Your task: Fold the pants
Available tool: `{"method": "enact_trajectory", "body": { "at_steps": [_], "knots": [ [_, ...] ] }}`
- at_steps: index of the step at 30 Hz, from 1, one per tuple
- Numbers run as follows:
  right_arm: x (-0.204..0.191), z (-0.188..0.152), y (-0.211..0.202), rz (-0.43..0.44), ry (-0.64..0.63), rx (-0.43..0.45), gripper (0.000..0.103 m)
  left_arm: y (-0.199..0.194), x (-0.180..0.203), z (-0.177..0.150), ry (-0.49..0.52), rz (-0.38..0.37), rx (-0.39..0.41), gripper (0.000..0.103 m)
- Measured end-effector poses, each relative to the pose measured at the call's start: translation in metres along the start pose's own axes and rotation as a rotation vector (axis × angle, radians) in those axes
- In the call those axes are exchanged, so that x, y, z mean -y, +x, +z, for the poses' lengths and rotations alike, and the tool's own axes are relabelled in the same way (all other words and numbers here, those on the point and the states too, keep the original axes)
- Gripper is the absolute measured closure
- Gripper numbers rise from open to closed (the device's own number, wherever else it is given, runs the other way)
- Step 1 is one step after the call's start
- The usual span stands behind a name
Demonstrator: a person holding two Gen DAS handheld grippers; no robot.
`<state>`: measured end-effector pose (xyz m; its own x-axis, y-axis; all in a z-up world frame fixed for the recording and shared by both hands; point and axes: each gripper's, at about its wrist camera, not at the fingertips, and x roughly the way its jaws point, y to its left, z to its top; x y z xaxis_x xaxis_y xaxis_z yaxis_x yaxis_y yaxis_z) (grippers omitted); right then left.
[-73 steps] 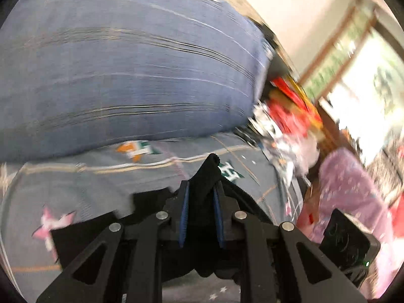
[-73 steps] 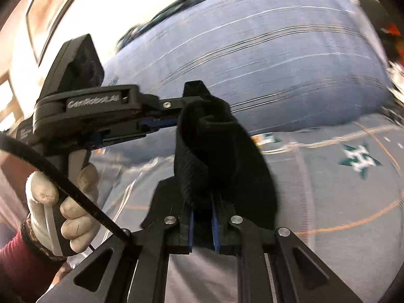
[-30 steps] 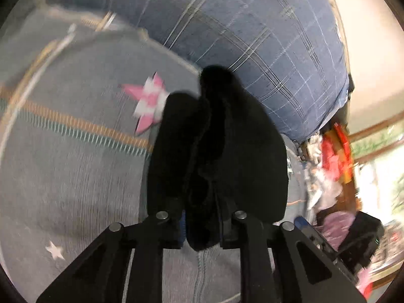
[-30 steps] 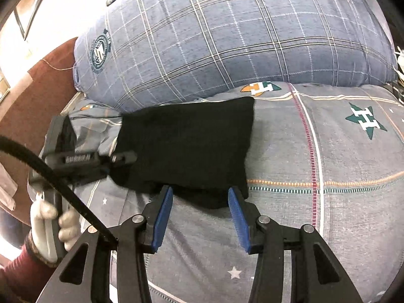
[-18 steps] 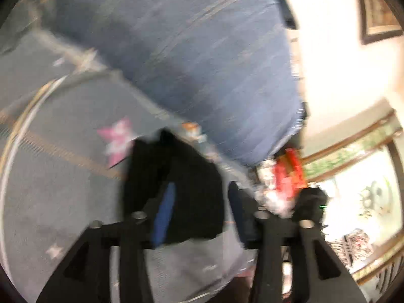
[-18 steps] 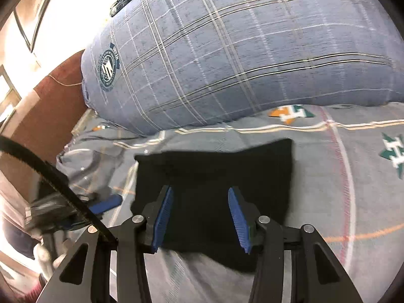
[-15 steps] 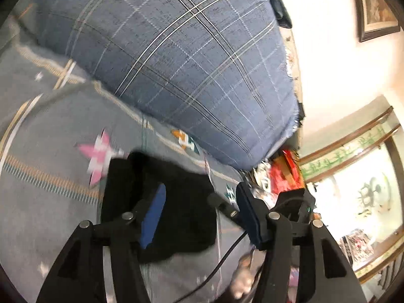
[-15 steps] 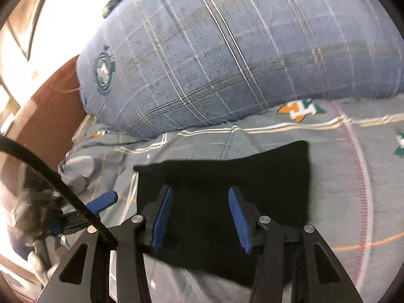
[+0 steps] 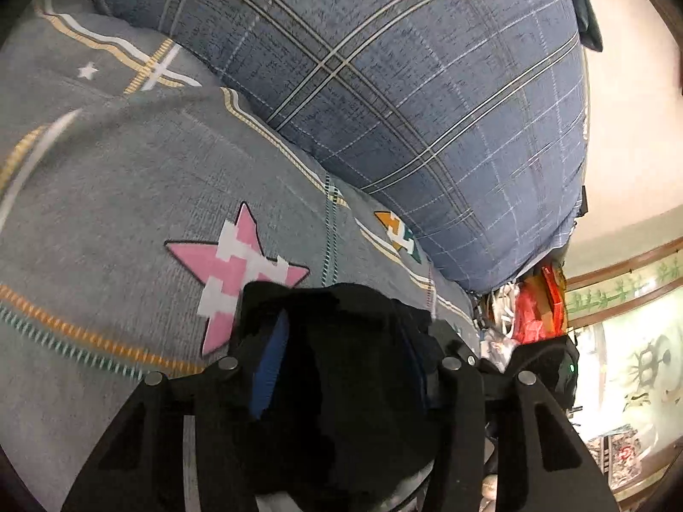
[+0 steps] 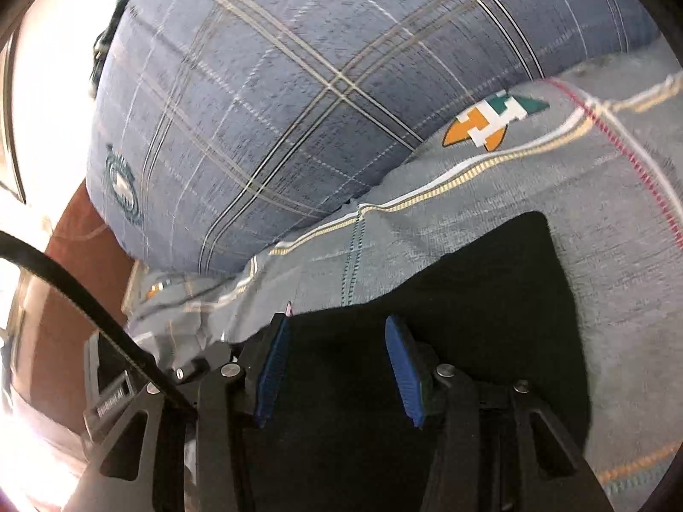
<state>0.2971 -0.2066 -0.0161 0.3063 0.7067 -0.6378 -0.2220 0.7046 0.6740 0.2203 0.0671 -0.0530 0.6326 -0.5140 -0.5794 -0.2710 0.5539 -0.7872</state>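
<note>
Blue pads of the right hand-held gripper point(image 10: 337, 367) stand spread over the folded black pants point(image 10: 491, 298), gripping nothing. The left hand-held gripper point(image 9: 341, 358) — jaws apart, just been closing — straddles the same dark bundle. Pants lie flat on the grey patterned bed point(image 10: 597, 179); a blue plaid pillow point(image 10: 299, 85) bulges at 12 o'clock.

A home bedroom: a grey star-patterned bedsheet point(image 9: 128, 196) fills the lower frame, a big blue plaid pillow point(image 9: 418, 98) the top.
</note>
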Motion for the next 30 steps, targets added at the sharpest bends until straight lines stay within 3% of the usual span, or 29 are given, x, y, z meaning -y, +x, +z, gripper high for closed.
{"method": "enact_trajectory", "body": {
  "at_steps": [4, 7, 11, 13, 16, 19, 23, 27, 30],
  "knots": [
    [-0.022, -0.020, -0.042, -0.043, -0.132, 0.075, 0.051, -0.032, 0.030, -0.019, 0.094, -0.002, 0.063, 0.050],
    [-0.027, -0.051, -0.071, -0.067, -0.190, 0.120, 0.045, -0.036, 0.043, -0.026, 0.132, 0.010, 0.066, 0.043],
    [-0.015, -0.085, -0.087, -0.118, -0.200, 0.126, 0.043, -0.029, 0.033, -0.030, 0.098, 0.079, 0.039, 0.043],
    [-0.009, -0.099, -0.097, -0.144, -0.203, 0.150, 0.043, -0.042, 0.041, -0.047, 0.162, 0.117, 0.053, 0.043],
    [-0.005, -0.128, -0.116, -0.198, -0.226, 0.188, 0.043, -0.070, 0.058, -0.083, 0.288, 0.228, 0.122, 0.043],
    [-0.006, -0.160, -0.124, -0.248, -0.269, 0.197, 0.043, -0.100, 0.068, -0.134, 0.406, 0.411, 0.249, 0.042],
    [-0.008, -0.192, -0.123, -0.278, -0.293, 0.186, 0.042, -0.116, 0.070, -0.183, 0.482, 0.606, 0.362, 0.041],
    [-0.013, -0.206, -0.120, -0.265, -0.317, 0.149, 0.042, -0.129, 0.079, -0.205, 0.483, 0.634, 0.408, 0.039],
    [-0.024, -0.216, -0.128, -0.262, -0.347, 0.172, 0.040, -0.137, 0.093, -0.215, 0.493, 0.674, 0.469, 0.023]
  ]
}}
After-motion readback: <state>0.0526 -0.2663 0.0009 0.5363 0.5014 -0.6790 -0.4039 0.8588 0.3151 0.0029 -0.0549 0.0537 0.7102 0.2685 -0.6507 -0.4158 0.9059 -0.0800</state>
